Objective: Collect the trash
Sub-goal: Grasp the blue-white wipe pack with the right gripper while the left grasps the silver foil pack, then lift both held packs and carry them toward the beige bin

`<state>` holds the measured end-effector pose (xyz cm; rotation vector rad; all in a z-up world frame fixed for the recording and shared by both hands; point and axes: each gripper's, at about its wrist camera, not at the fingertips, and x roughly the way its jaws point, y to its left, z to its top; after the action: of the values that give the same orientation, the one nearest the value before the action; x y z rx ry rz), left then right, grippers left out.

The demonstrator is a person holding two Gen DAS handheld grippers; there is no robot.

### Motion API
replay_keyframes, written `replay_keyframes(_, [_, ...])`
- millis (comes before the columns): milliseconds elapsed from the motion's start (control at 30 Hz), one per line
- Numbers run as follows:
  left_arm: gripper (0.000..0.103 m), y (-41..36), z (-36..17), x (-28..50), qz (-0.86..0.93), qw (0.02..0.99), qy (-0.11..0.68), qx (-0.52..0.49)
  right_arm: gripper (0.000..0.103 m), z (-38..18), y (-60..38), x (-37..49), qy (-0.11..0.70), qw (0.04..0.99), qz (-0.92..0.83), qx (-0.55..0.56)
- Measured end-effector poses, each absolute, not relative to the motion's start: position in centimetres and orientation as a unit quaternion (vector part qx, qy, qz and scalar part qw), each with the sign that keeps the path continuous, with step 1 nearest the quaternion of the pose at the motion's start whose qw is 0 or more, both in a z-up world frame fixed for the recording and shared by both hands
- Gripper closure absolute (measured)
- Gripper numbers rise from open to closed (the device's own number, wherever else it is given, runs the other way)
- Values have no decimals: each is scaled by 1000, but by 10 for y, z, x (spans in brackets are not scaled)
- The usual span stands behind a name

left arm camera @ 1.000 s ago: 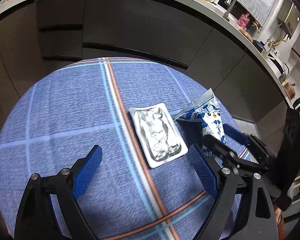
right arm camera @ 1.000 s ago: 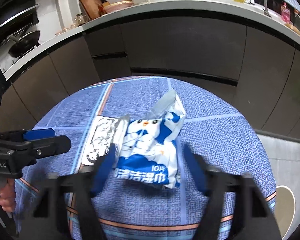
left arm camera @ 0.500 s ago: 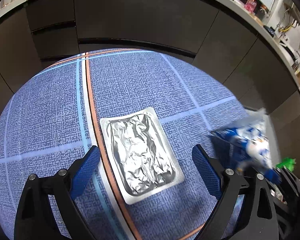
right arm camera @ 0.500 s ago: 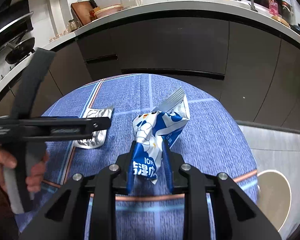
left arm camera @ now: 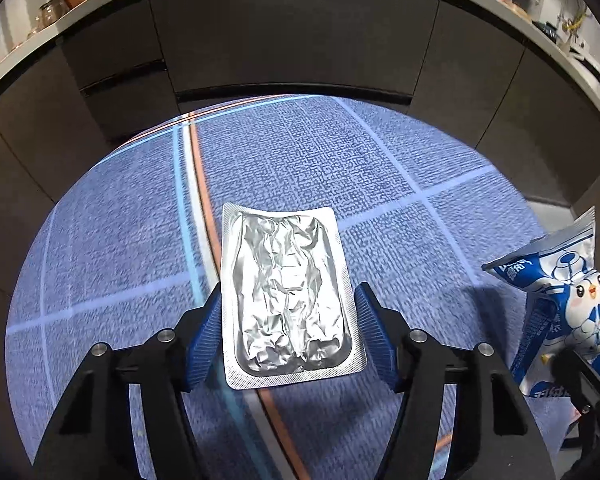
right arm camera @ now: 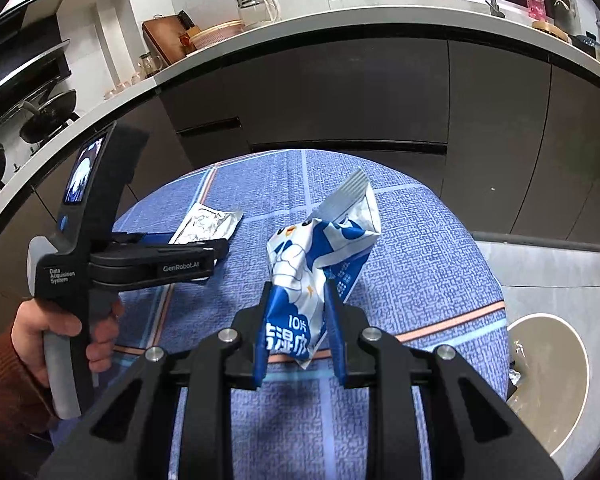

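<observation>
since the earlier frames the left gripper (left arm camera: 288, 336) has come down over the foil pouch (left arm camera: 288, 296), which now lies between its blue pads, and the wet-wipe packet (right arm camera: 312, 264) has been lifted off the cloth. round table (right arm camera: 420, 240) with a blue checked cloth stands before dark kitchen cabinets (right arm camera: 340, 92). a beige bin (right arm camera: 548, 364) sits on the floor just beside the table's right edge. left gripper: jaws closing, pads flanking the pouch's long edges; contact cannot be confirmed. a hand (right arm camera: 60, 336) in a rust sleeve holds its grip. right gripper (right arm camera: 296, 328): clamped on the lower end of the blue and white packet, crumpling it, held clear of the cloth. foil pouch: flat on the cloth, across an orange stripe
</observation>
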<state>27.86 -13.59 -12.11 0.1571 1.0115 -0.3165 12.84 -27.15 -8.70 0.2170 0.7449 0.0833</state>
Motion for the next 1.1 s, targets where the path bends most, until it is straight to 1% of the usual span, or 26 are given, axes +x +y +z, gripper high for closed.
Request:
replay_keyframes(100, [43,-126,-109,264,-157,867,469,64,79,-80,-271,119,359,927,45,103])
replay_keyframes(200, [43,-117,-91,245,-165,876,450,54,83,-74,-269,109,354,928,50,100])
replay_keyframes(300, [42,-112,-76,223,-171,881,439,46,90,-66,-265,98,347,931,58,97])
replay_keyframes(400, [42,-109,-65,204,-172,886,428,41,91,-58,-262,86,337,935,63,92])
replay_keyframes(867, [42,-129,-28,139,-216,891,398,29,92,-27,-278,36,295,949,42,106])
replay_keyframes(1100, [42,-155,-24,129,-239,888,392,42,92,-23,-296,18,284,951,17,117])
